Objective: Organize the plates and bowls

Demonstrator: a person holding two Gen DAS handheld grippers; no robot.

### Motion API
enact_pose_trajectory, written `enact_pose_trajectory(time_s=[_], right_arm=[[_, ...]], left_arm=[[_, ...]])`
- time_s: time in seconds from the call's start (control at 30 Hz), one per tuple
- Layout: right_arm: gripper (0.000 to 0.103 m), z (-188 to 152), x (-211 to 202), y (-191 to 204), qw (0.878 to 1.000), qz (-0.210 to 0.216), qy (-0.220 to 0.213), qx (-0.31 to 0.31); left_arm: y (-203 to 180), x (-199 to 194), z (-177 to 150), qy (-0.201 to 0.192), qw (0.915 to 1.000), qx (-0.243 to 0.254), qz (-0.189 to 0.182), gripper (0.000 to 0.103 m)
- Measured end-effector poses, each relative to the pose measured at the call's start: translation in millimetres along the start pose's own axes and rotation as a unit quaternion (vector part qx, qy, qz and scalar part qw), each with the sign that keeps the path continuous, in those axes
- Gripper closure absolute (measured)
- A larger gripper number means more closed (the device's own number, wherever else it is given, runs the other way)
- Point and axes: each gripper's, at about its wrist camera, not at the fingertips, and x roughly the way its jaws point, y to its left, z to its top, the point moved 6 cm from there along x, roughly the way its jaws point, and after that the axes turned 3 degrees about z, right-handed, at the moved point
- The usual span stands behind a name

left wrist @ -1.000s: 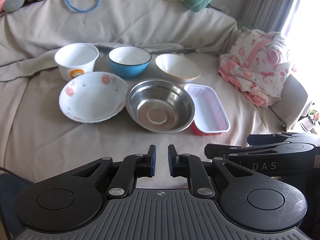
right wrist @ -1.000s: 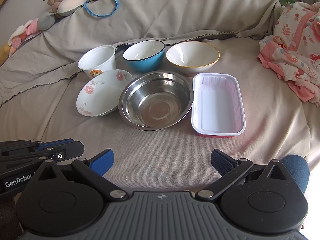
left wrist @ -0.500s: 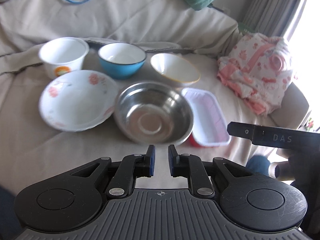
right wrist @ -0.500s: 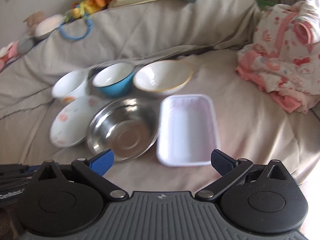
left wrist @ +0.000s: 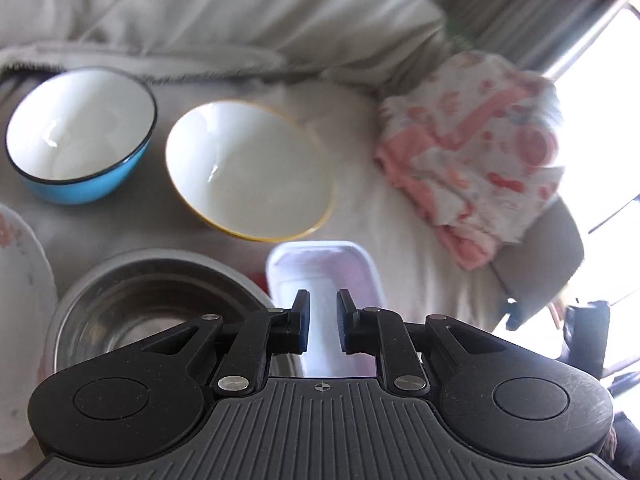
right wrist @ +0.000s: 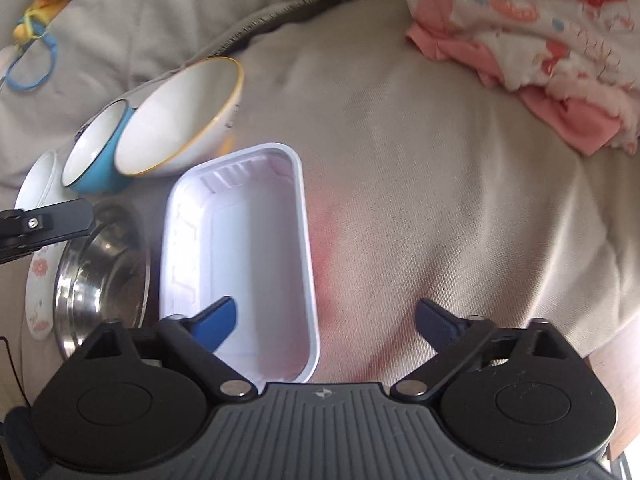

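Plainly, nothing has been stacked yet. The right gripper (right wrist: 326, 320) has its jaws spread wide, though they have just been closing a little, and they straddle the near right wall of the white plastic tray (right wrist: 236, 248): the left finger hangs over the tray's inside, the right finger over bare cloth, neither pad pressing on it. Seen from the left wrist, the left gripper (left wrist: 322, 320) has its jaws drawn nearly together with nothing between them, and it hovers above the tray's near end.

Outward from the tray in the right wrist view, the steel bowl (right wrist: 104, 276) lies just beside it at nine o'clock, the yellow-rimmed bowl (right wrist: 180, 120) at eleven, the blue bowl (right wrist: 96, 152) behind that, the white cup (right wrist: 38, 184) further on, and the flowered plate (right wrist: 40, 292) at the far left edge. All of them rest separately on the beige sofa cover (right wrist: 440, 180), with pink patterned clothing (right wrist: 540, 32) at one o'clock.

Judging by this, every piece is left to gather. Both grippers tilt steeply downward toward the tray, the right one rolled so the dishes appear slanted.
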Motion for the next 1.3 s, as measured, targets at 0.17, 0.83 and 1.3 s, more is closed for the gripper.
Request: enact_pose_trajectory(time_s=[0.17, 0.83, 1.3], right_arm=[[0.024, 15.1, 23.6, 0.8, 0.999, 0.033, 0.011, 0.000], [0.024, 81.7, 3.1, -30.8, 0.994, 0.079, -0.056, -0.053], [0.004, 71.4, -41.3, -20.0, 0.973, -0.043, -0.200, -0.110]], left_arm=[[13.6, 36.6, 11.6, 0.008, 0.9986, 0.004, 0.052, 0.086], [-68.4, 97.9, 43.1, 0.162, 0.9846, 0.054, -0.040, 0.069], [-32.6, -20.9, 12.9, 0.049, 0.9939, 0.010, -0.099, 0.069]])
